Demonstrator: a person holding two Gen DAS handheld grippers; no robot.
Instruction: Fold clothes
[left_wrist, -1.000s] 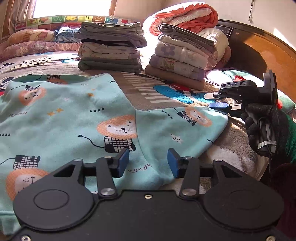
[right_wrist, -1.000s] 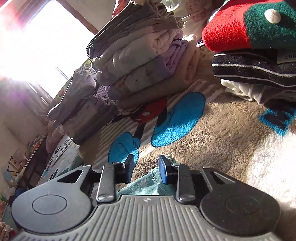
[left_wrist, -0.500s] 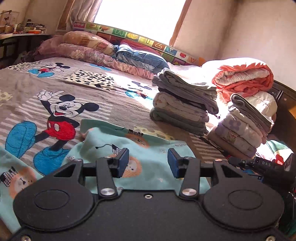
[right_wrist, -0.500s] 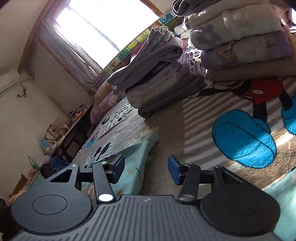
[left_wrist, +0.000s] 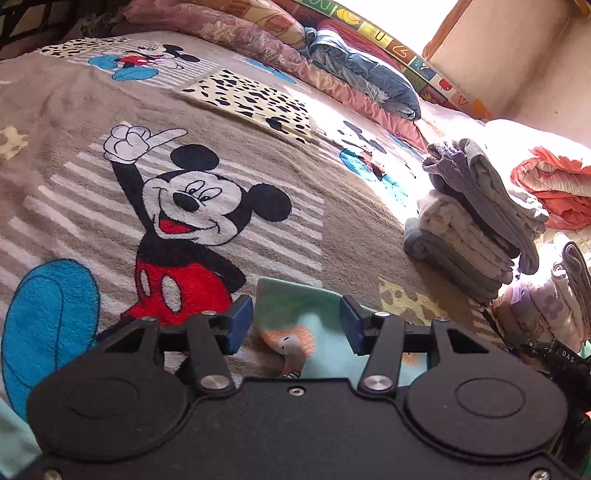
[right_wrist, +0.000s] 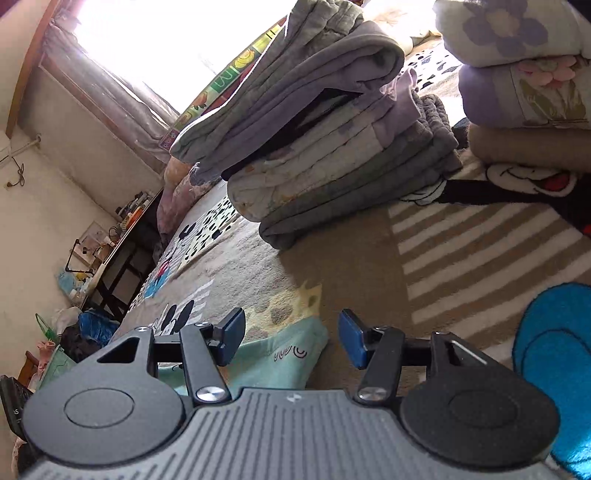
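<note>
Two grippers: both hover low over the bed, each with its fingers spread apart and nothing between them.
Garment: the turquoise garment (left_wrist: 317, 332) with the lion print lies flat on the blanket (left_wrist: 332, 229), under and just in front of both grippers.
Left gripper (left_wrist: 295, 325): its fingers stand released on either side of a raised corner of the garment; the cloth fills the gap below them, but I cannot tell if a pad touches it.
Right gripper (right_wrist: 291, 341): also released; the garment's edge reaches only to the left finger (right_wrist: 232, 336) and into the gap, while the right finger is over bare blanket.
Key relation: the corner sits centred for the left gripper, off to the left side for the right one.
Nearer hand: the left, by my judgement.
Long axis: mostly hidden under the grippers, so I cannot tell.
Folded stacks (right_wrist: 332, 147): well apart, further up the bed.
</note>
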